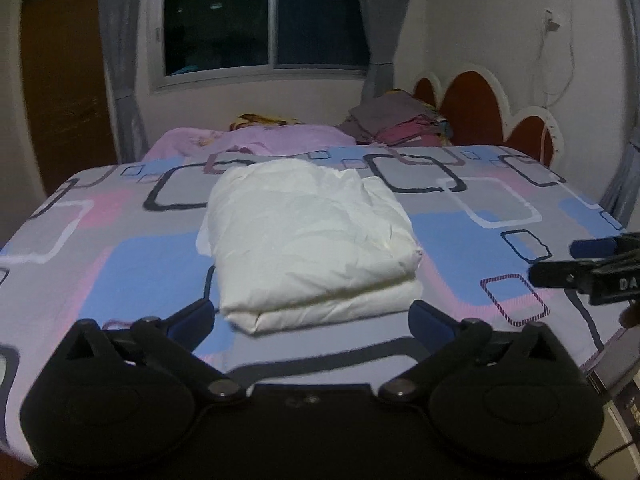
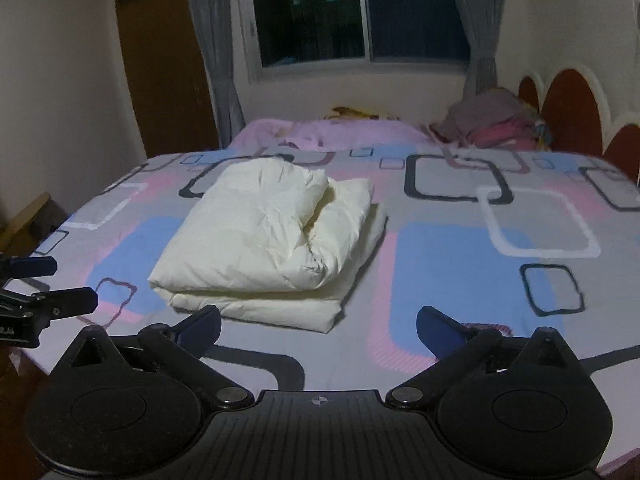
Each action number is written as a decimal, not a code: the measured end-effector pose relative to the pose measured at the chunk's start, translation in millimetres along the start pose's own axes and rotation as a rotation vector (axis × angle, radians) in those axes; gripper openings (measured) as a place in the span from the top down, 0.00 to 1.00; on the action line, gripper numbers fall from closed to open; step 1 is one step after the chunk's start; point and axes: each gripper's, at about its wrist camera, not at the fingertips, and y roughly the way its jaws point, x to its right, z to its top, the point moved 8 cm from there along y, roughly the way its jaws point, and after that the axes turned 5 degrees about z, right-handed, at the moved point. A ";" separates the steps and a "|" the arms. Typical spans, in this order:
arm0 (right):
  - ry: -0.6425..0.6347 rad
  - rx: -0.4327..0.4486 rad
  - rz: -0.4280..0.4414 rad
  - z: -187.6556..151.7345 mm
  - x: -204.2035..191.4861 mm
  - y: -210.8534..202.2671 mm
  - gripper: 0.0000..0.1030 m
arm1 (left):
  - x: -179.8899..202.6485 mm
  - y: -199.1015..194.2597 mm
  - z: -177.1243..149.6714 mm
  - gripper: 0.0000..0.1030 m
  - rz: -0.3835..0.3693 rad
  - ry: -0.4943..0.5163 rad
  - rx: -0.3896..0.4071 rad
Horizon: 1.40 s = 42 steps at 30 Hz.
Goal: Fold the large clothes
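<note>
white garment [image 1: 310,240] sits folded mid-frame on the bed [image 1: 460,236]. left gripper [image 1: 312,316] and right gripper [image 2: 318,324] both wide, empty, clear of it. judged done; if tidying, press the bulging top fold flat w/o dragging layers.

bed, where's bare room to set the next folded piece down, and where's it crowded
Bare bedsheet lies right of the folded white garment, up to the headboard. A narrower free strip runs left of it, to the bed's edge. The far side is crowded: a pink blanket and a clothes pile under the window.
</note>
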 end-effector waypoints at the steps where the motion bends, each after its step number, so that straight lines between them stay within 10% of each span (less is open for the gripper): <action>1: 0.005 -0.007 -0.013 -3.0 0.5 -2.9 0.00 | 0.1 -2.0 -4.4 0.00 0.005 -0.004 -0.007; 42: -0.044 0.016 -0.047 -8.8 1.3 -32.1 0.00 | 35.7 -34.9 -11.0 0.00 0.032 0.040 0.057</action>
